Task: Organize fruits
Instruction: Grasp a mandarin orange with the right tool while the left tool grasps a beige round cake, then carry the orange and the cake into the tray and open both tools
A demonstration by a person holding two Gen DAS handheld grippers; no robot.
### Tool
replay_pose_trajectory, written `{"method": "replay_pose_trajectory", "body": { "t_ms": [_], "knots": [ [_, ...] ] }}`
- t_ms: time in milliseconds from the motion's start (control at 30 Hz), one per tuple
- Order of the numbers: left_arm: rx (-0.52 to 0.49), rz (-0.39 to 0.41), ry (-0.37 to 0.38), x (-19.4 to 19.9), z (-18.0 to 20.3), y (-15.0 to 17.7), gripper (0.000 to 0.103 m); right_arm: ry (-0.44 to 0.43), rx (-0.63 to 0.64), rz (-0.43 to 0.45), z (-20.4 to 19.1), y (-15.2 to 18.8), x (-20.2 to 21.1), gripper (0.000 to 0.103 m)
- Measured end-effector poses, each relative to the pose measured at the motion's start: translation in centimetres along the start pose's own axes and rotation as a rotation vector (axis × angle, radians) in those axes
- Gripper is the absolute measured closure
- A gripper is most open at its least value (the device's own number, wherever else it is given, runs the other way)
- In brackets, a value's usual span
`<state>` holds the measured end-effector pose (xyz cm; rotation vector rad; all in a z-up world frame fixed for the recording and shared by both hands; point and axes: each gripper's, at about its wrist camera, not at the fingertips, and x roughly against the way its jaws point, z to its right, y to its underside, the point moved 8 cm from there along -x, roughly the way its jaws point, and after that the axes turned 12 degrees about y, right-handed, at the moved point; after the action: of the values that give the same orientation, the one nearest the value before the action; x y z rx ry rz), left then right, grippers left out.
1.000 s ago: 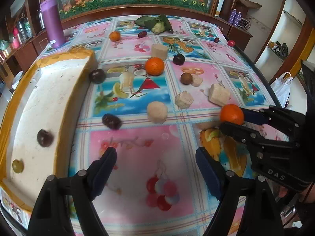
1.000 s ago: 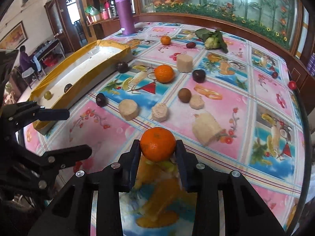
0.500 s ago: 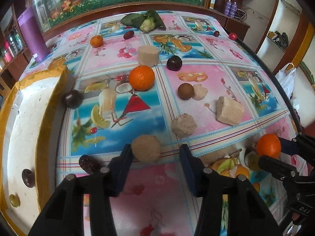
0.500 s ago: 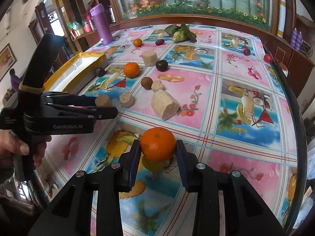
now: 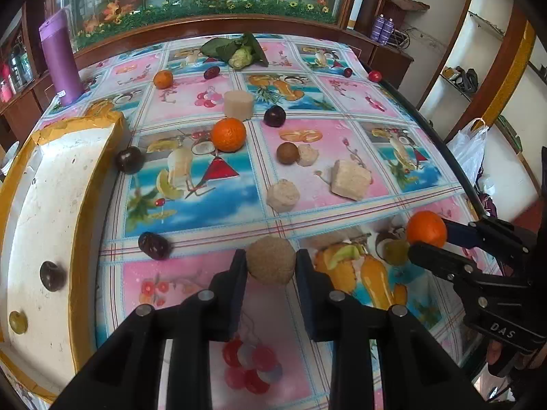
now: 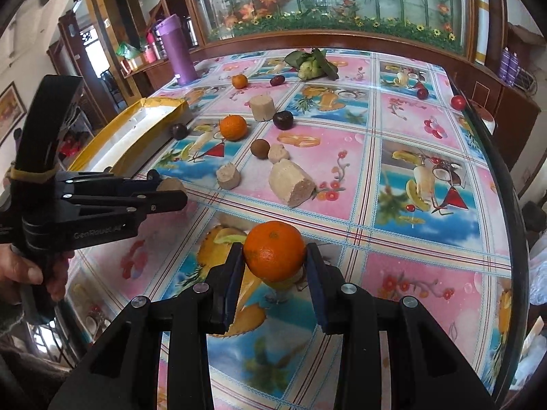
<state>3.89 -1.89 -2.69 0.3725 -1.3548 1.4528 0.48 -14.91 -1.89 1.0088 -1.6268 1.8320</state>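
Right gripper (image 6: 275, 273) gripping orange (image 6: 274, 250) at widest girth, carrying it above surface (image 6: 410, 212); firm, light, rind probably slick. Left gripper (image 5: 270, 275) jaws pressing both sides of brown round fruit (image 5: 270, 264), sitting low near tray (image 5: 51, 205); rough skin likely gripping well.

Orange tangerine (image 6: 274, 251), purple flask (image 5: 61, 58)

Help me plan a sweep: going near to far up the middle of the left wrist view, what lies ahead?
Tan round piece between the jaws → pale chunk → brown fruit → dark plum → leafy green vegetable.
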Motion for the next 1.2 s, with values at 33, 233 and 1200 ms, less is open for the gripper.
{"method": "replay_pose_trajectory", "body": {
  "t_ms": [33, 233, 1200],
  "knots": [
    [0.003, 0.004, 0.011, 0.3, 0.3, 0.3, 0.072, 0.005, 0.000, 0.002, 0.0, 0.0, 0.1, 0.068],
    [0.035, 0.023, 0.050, 2.0, 0.1, 1.6, 0.072, 0.028, 0.000, -0.020, -0.6, 0.2, 0.0, 0.068],
    [0.333, 0.194, -0.160, 13.2, -22.4, 3.4, 0.072, -0.167, 0.258, 0.004, -22.3, -10.4, -5.1, 0.068]
  ]
}}
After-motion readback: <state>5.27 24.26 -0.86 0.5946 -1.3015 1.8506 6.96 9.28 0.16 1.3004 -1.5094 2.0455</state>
